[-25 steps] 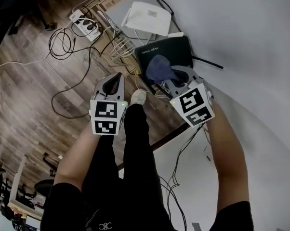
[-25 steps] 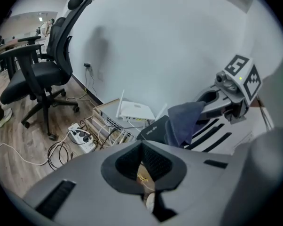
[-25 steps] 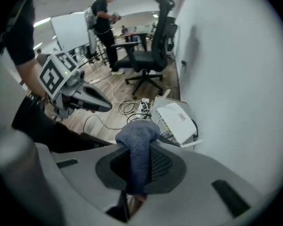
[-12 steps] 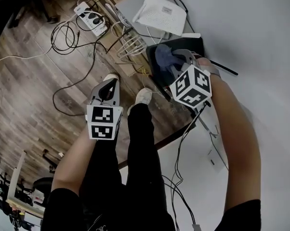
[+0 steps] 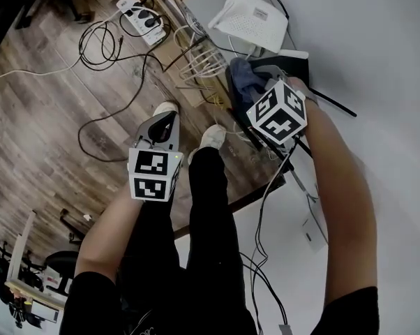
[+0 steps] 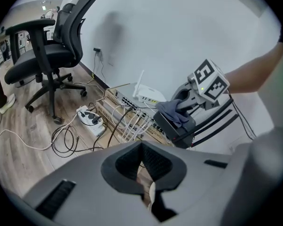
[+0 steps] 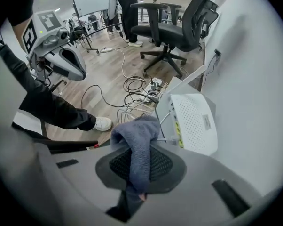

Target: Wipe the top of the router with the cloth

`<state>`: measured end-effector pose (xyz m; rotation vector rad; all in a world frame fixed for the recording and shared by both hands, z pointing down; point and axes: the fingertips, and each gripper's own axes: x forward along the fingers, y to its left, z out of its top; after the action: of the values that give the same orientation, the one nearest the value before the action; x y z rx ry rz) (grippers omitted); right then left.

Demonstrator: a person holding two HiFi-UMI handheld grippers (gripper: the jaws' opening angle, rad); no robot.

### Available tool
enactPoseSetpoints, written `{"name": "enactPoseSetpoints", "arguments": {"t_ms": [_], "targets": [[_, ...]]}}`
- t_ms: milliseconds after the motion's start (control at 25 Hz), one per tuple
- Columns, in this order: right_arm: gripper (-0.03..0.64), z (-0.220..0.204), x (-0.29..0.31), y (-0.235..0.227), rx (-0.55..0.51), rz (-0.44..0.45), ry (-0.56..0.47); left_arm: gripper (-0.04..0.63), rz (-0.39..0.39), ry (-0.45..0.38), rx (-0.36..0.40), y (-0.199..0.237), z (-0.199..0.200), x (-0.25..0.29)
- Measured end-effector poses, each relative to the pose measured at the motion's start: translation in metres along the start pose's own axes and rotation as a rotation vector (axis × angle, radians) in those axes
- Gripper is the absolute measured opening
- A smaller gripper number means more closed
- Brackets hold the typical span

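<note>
The black router [image 5: 298, 64] lies by the white wall, its antennas sticking out to the right. A blue-grey cloth [image 5: 242, 77] rests on its left end, with my right gripper [image 5: 260, 89] shut on it. In the right gripper view the cloth [image 7: 137, 142] hangs bunched between the jaws. From the left gripper view the cloth [image 6: 171, 111] sits on top of the black router [image 6: 180, 127] under the right gripper [image 6: 187, 101]. My left gripper [image 5: 161, 125] hovers over the wooden floor to the left, shut and empty, well apart from the router.
A white router [image 5: 250, 21] lies just beyond the black one on a grey switch box [image 5: 199, 5]. White cables [image 5: 199, 65], a power strip [image 5: 141, 18] and black cords [image 5: 105, 44] cover the floor. An office chair [image 7: 169, 27] stands further off. The person's legs and shoes [image 5: 213, 137] are between the grippers.
My right gripper has turned and pushed the cloth forward along the black router toward the white one. The left gripper has hardly moved.
</note>
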<state>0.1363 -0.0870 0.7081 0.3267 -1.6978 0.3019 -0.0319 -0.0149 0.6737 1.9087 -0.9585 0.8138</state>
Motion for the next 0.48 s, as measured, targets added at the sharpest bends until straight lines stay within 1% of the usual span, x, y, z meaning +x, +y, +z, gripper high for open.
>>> {"name": "enactPoseSetpoints", "arguments": {"t_ms": [80,200,360,480], "targets": [[0.023,-0.002,0.004,0.007,0.024,0.033,0.008,-0.006,-0.002,-0.006,0.004,-0.002,0.002,0.002],[0.023,-0.005,0.006,0.019,0.09,0.102,0.019,-0.005,-0.014,-0.004,0.012,-0.006,0.002,0.004],[0.023,-0.013,0.007,0.035,0.089,0.159,0.044,-0.005,-0.019,0.003,0.024,-0.01,0.002,0.006],[0.023,-0.022,0.005,0.048,0.092,0.225,0.071,-0.005,-0.023,0.004,0.034,-0.013,0.005,0.008]]}}
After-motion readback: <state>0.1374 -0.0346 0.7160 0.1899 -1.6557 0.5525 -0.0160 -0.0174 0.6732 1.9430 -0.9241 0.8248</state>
